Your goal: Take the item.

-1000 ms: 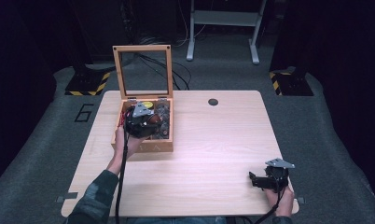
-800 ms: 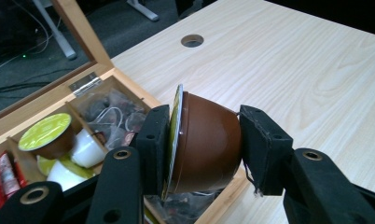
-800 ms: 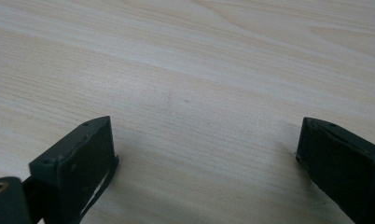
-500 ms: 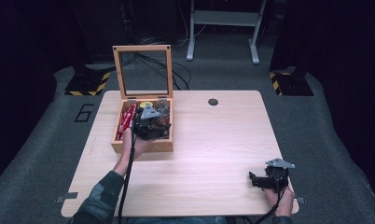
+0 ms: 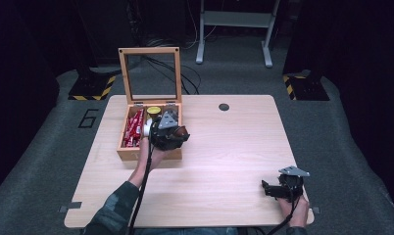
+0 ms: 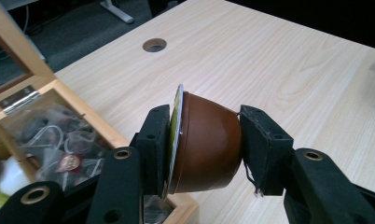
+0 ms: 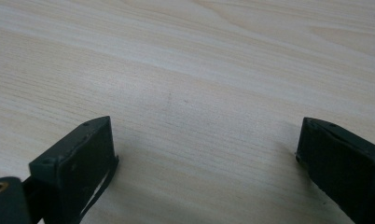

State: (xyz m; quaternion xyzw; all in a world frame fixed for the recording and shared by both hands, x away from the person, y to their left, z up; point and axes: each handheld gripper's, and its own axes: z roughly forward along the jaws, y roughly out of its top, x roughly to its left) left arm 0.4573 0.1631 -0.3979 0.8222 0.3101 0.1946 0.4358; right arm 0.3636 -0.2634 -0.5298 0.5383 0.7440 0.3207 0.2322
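Capsule: brown, glossy, dome-shaped coffee pod with a thin foil lid, clamped lid-to-base between the pads of the left hand-held gripper. Since a second ago it has been lifted out of the wooden box and carried toward the box's right edge, now above the rim by the bare tabletop; judged, the taking-out step is done and setting down comes next.

Wooden box: pale timber, hinged glazed lid standing upright, brass hinges; holds red sachets, a yellow-topped round item and clear packets.

Tabletop: light wood-grain laminate, rounded corners, one cable hole.

Right hand-held gripper: released, jaws wide apart, nothing between them, resting at the near right corner, unmoved.
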